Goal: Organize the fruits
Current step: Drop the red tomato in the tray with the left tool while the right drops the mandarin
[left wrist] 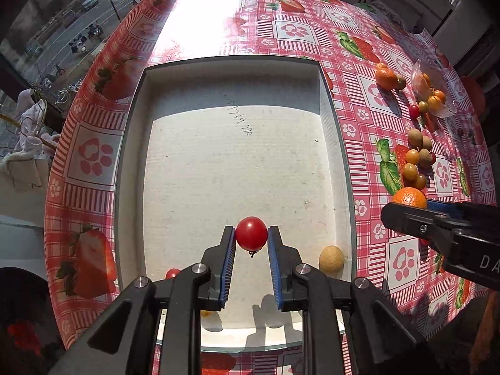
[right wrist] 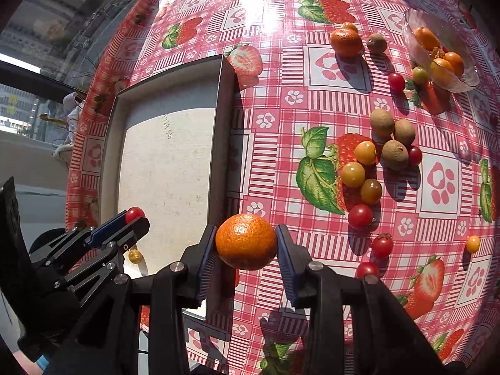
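While both grippers are carrying fruit, the counter [right wrist: 328, 100] is filling most of each frame, its glossy pink strawberry-and-paw-print cloth [left wrist: 293, 31] glaring white under sun at the upper centre. Beyond the upper left edge, a street with parked cars is showing far below, as if through a window.

White tray [left wrist: 326, 100] is sitting at centre of the left wrist view, mostly bare; a tan round fruit [left wrist: 331, 258] is lying near its lower right wall, a small red one [left wrist: 172, 272] at lower left.

Right gripper [right wrist: 246, 243] is clamping a mandarin [right wrist: 245, 241] between both pads, hanging over the cloth just right of the tray wall. Left gripper [left wrist: 251, 234] is pinching a cherry tomato [left wrist: 251, 232] at its fingertips, over the tray's near end.

Loose fruit [right wrist: 375, 156] is clustering at right of the right wrist view: brown longan-like ones, yellow and red tomatoes; a second mandarin [right wrist: 346, 42] and a clear dish [right wrist: 440, 59] of orange fruit are sitting at upper right.

Risks, judged:
- Tomato is sitting at the very tips; a slip or squeeze could drop or split it.
- Released fruit could roll on the smooth tray floor, striking others.
- Mandarin could clip the tray wall when crossing.
- Grippers are working close; collision is possible.
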`<control>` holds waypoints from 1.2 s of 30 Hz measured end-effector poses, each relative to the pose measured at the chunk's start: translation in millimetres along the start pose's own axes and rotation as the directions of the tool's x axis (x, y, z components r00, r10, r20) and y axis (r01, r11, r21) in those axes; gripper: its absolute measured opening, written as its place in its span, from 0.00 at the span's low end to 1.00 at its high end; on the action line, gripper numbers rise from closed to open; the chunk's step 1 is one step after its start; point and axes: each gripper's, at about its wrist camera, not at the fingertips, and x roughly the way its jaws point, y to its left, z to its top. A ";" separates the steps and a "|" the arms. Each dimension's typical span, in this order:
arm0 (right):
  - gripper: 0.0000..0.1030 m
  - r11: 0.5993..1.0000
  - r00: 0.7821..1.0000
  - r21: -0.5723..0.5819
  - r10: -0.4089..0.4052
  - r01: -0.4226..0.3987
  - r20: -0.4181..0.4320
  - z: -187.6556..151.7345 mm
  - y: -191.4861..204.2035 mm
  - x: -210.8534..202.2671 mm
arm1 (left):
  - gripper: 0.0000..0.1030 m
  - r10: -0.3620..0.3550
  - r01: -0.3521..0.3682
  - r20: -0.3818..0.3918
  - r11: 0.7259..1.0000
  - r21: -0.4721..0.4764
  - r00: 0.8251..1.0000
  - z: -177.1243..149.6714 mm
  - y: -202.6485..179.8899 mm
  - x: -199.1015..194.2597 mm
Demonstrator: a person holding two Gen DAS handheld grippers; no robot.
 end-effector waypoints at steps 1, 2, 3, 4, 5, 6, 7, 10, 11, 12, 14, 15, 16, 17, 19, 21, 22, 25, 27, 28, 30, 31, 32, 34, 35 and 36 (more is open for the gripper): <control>0.40 1.000 1.000 -0.010 0.004 -0.004 -0.004 1.7 7.3 3.3 | 0.22 0.007 -0.007 -0.003 1.000 -0.006 1.000 0.5 5.9 2.5; 0.40 1.000 1.000 -0.021 0.008 -0.009 -0.008 3.4 14.6 6.5 | 0.22 0.014 -0.014 -0.006 1.000 -0.010 1.000 1.0 10.8 5.2; 0.40 0.999 1.000 -0.030 0.014 -0.014 -0.014 5.1 21.8 10.7 | 0.22 0.020 -0.020 -0.011 1.000 -0.013 1.000 1.7 15.1 8.1; 0.40 0.999 1.000 -0.040 0.018 -0.018 -0.020 6.3 28.2 14.3 | 0.22 0.027 -0.027 -0.015 0.999 -0.019 1.000 2.2 19.6 10.9; 0.40 0.999 0.999 -0.050 0.021 -0.022 -0.026 7.4 34.9 18.7 | 0.22 0.031 -0.031 -0.019 0.999 -0.022 0.999 2.8 23.4 13.7; 0.40 0.998 0.999 -0.061 0.023 -0.025 -0.032 8.5 41.3 23.3 | 0.22 0.035 -0.036 -0.023 0.999 -0.024 0.999 4.0 27.1 16.5; 0.40 0.997 0.999 -0.070 0.025 -0.028 -0.040 9.8 47.1 27.9 | 0.22 0.038 -0.039 -0.028 0.999 -0.031 0.999 4.6 30.7 19.4; 0.40 0.995 0.998 -0.095 0.022 -0.028 -0.063 13.7 62.6 42.0 | 0.22 0.042 -0.044 -0.042 0.998 -0.043 0.998 8.2 38.4 28.0; 0.40 0.994 0.997 -0.102 0.019 -0.026 -0.069 14.6 66.0 45.9 | 0.22 0.042 -0.044 -0.044 0.998 -0.046 0.998 8.8 40.0 30.1; 0.40 0.994 0.997 -0.108 0.015 -0.023 -0.075 15.8 68.8 49.5 | 0.22 0.044 -0.046 -0.046 0.998 -0.046 0.998 9.1 41.4 32.1; 0.40 0.993 0.997 -0.121 0.002 -0.012 -0.083 17.5 73.0 55.4 | 0.22 0.048 -0.050 -0.051 0.998 -0.044 0.998 9.2 43.2 36.1; 0.40 0.992 0.996 -0.126 -0.007 -0.004 -0.087 19.2 75.0 59.2 | 0.22 0.052 -0.054 -0.054 0.998 -0.040 0.997 8.6 45.9 37.3; 0.40 0.991 0.996 -0.131 -0.016 0.004 -0.092 19.6 75.4 62.4 | 0.22 0.053 -0.055 -0.056 0.998 -0.039 0.997 8.3 46.4 39.0; 0.40 0.991 0.995 -0.131 -0.024 0.011 -0.098 20.3 75.2 65.9 | 0.22 0.055 -0.057 -0.056 0.998 -0.038 0.997 8.3 45.7 40.6; 0.40 0.991 0.993 -0.133 -0.039 0.024 -0.109 20.2 74.5 72.2 | 0.22 0.061 -0.063 -0.060 0.997 -0.033 0.996 8.1 44.9 43.7; 0.40 0.990 0.992 -0.138 -0.046 0.029 -0.120 20.5 75.8 79.5 | 0.22 0.063 -0.065 -0.059 0.997 -0.030 0.996 8.8 44.8 48.1; 0.40 0.989 0.991 -0.143 -0.051 0.033 -0.125 20.2 76.9 82.4 | 0.22 0.065 -0.067 -0.058 0.997 -0.026 0.996 8.9 43.5 48.8; 0.40 0.986 0.989 -0.162 -0.067 0.045 -0.134 17.9 81.5 89.5 | 0.22 0.075 -0.076 -0.055 0.997 -0.014 0.996 7.4 37.7 50.1; 0.40 0.984 0.989 -0.170 -0.074 0.051 -0.131 17.6 83.1 91.8 | 0.22 0.078 -0.079 -0.054 0.997 -0.013 0.995 6.7 34.9 49.8; 0.41 0.983 0.988 -0.175 -0.074 0.050 -0.133 17.4 83.5 91.9 | 0.22 0.079 -0.079 -0.054 0.997 -0.011 0.995 6.8 34.9 49.8; 0.41 0.983 0.988 -0.180 -0.072 0.046 -0.139 17.9 85.8 93.9 | 0.22 0.082 -0.083 -0.056 0.996 -0.011 0.995 6.4 32.7 49.4; 0.41 0.983 0.987 -0.179 -0.069 0.043 -0.142 18.5 86.8 93.8 | 0.22 0.084 -0.085 -0.057 0.996 -0.007 0.995 6.8 31.9 49.6; 0.41 0.983 0.987 -0.178 -0.067 0.040 -0.144 18.6 86.8 94.2 | 0.22 0.087 -0.088 -0.059 0.996 -0.005 0.994 6.8 30.2 49.5; 0.41 0.983 0.987 -0.177 -0.063 0.036 -0.148 19.4 86.3 94.1 | 0.22 0.091 -0.091 -0.061 0.996 0.000 0.994 7.8 27.8 49.3; 0.41 0.984 0.987 -0.176 -0.062 0.035 -0.150 19.5 86.3 94.3 | 0.23 0.092 -0.092 -0.063 0.996 -0.002 0.994 8.2 26.6 49.5; 0.41 0.984 0.987 -0.174 -0.060 0.033 -0.152 20.4 86.4 93.9 | 0.23 0.093 -0.093 -0.067 0.996 -0.005 0.993 8.6 25.7 49.8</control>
